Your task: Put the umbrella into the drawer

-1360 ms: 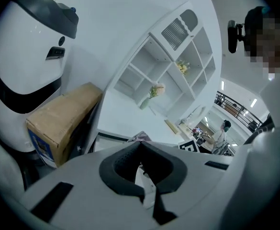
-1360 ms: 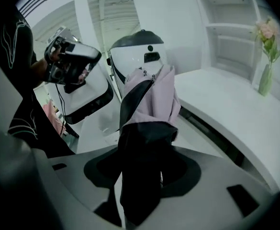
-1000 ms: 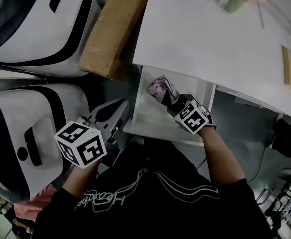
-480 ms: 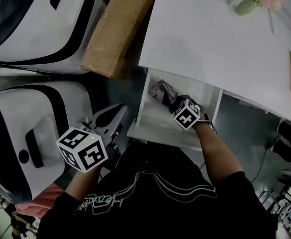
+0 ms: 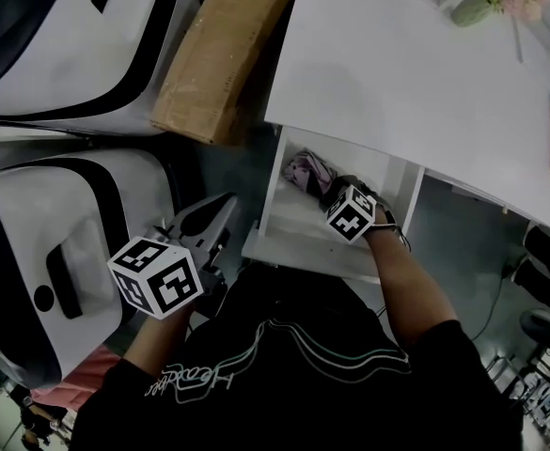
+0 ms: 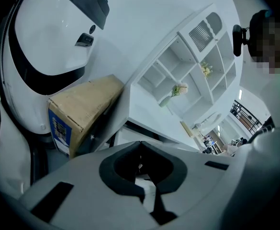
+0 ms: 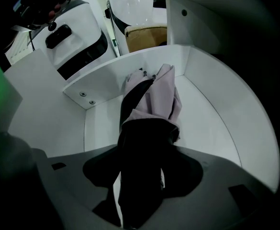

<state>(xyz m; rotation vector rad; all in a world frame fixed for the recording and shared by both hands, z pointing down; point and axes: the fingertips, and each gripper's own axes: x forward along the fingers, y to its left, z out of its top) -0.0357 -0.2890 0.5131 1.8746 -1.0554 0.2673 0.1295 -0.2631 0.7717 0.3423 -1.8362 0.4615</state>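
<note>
Most of the task is looking done: the umbrella point(image 7: 151, 99) is lying inside the drawer point(image 7: 207, 123), the right gripper point(image 5: 327, 192) is opening its jaws around it, and the left gripper point(image 6: 140, 145) is hanging closed and empty.

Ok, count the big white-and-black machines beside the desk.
2. One machine fills the head view's top left corner, next to the box. The other lies below it along the left edge. More may sit outside the frame.
</note>
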